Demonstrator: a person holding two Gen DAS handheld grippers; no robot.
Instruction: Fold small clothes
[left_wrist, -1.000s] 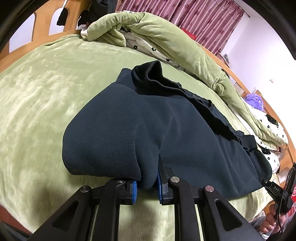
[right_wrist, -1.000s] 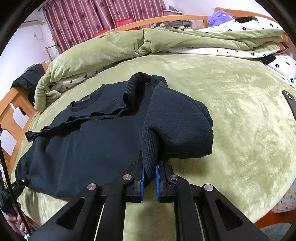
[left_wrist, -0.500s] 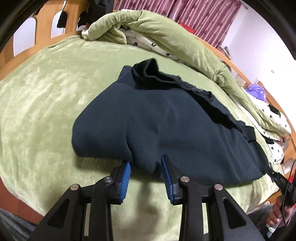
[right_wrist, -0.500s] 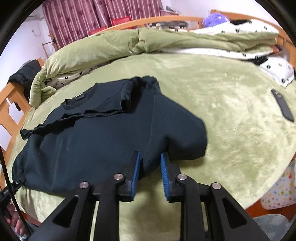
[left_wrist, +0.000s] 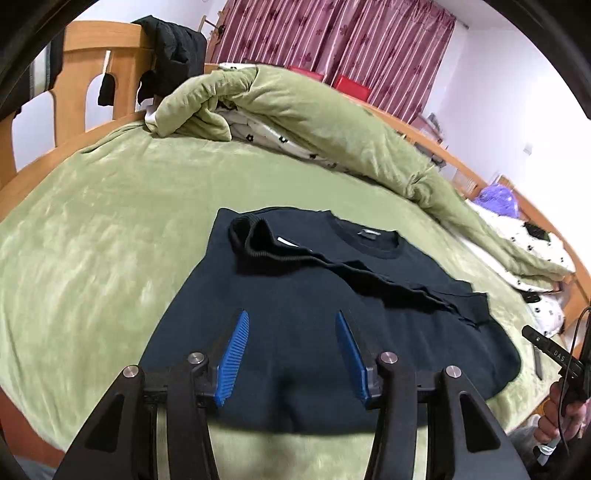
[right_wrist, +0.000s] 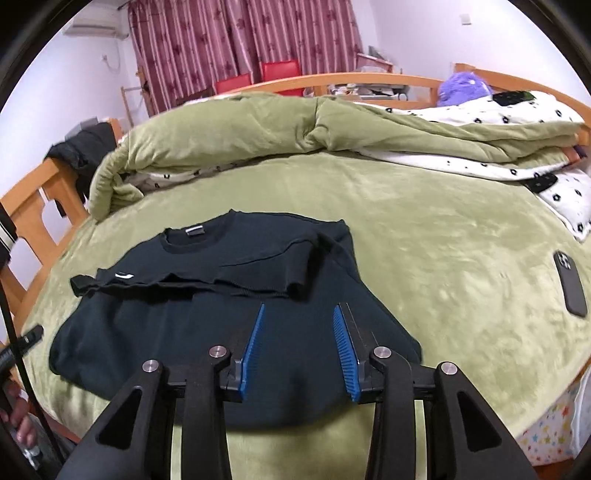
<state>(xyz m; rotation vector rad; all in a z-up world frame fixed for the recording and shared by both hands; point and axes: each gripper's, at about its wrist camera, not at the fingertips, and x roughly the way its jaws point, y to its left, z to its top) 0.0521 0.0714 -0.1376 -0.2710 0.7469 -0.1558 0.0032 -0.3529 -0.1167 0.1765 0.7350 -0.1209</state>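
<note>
A dark navy sweater (left_wrist: 303, 332) lies folded on the green bed cover, collar at the far side, sleeves folded across its chest, and its lower half doubled up. My left gripper (left_wrist: 291, 321) hovers above the sweater's near left part, its jaws opening with nothing between the blue pads. In the right wrist view the same sweater (right_wrist: 207, 317) lies flat, and my right gripper (right_wrist: 298, 314) hangs over its near right part, jaws also opening and holding nothing. The right gripper's tip (left_wrist: 546, 345) and a hand show at the far right of the left wrist view.
A rumpled green quilt (right_wrist: 295, 129) with a white flowered lining lies along the far side of the bed. A dark phone (right_wrist: 570, 282) rests on the cover to the right. Wooden bed rails (left_wrist: 81, 74) with dark clothes hung on them stand at the left.
Both grippers let go of the sweater's folded edge, spread their jaws and rose away. The sweater now lies flat on the bed.
</note>
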